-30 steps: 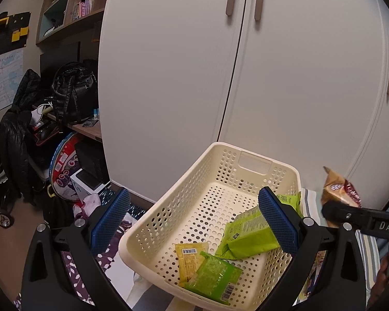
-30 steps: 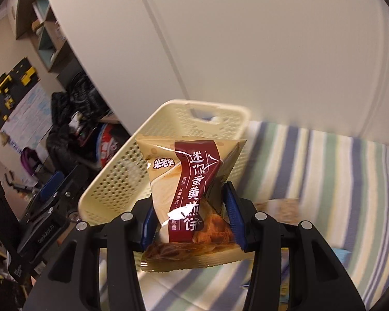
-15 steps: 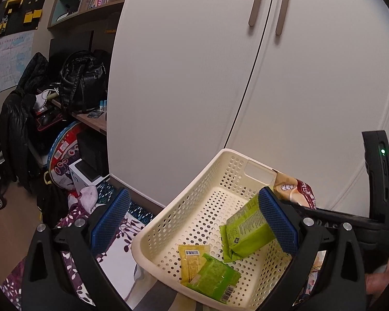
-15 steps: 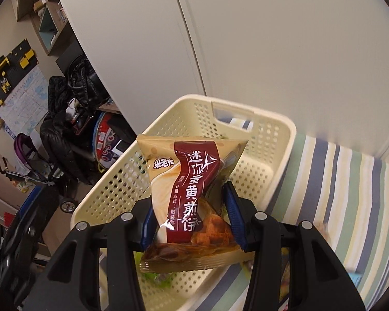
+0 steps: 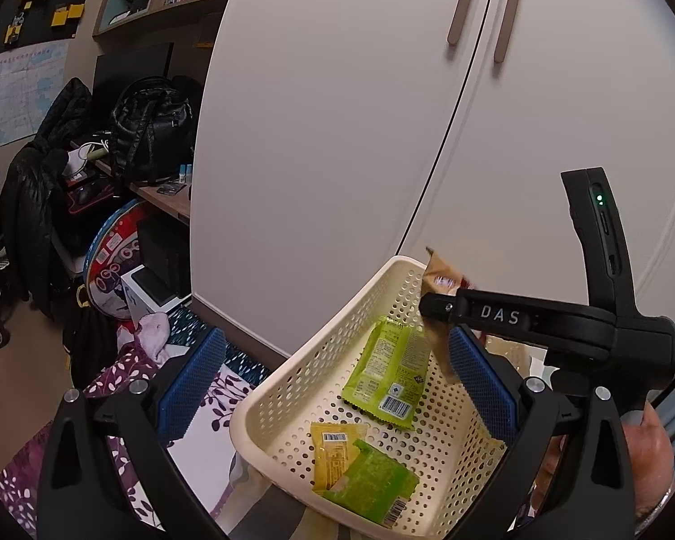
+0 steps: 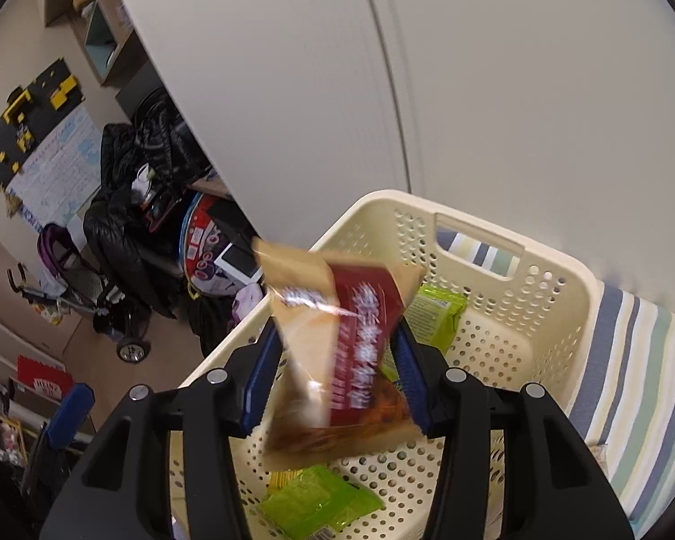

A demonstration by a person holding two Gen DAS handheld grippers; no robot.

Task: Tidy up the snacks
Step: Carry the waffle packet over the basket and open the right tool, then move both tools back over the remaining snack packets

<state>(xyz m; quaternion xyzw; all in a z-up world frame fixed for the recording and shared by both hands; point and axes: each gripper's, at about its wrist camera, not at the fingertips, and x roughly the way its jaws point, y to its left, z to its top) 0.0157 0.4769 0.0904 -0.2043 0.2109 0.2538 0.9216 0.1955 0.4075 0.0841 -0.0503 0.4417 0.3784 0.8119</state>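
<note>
Bedroom corner: white wardrobe doors (image 5: 337, 135) behind a striped bed cover (image 6: 630, 382), with a cluttered shelf and dark bags off to the left.

A blurred brown-and-red snack bag (image 6: 337, 351) sits tilted between the pads of the right gripper (image 6: 333, 373) above the cream perforated basket (image 6: 558, 315); the jaws stand moderately apart, and the blur hides whether they grip the bag or have let it go. In the basket lie a green packet (image 5: 391, 373) against the far side, a yellow packet (image 5: 333, 450) and a second green packet (image 5: 373, 486) overlapping it near the front. The basket rests on the striped bed cover beside the wardrobe. The left gripper (image 5: 337, 387) hangs near the basket's front rim, jaws wide apart and holding nothing.
</note>
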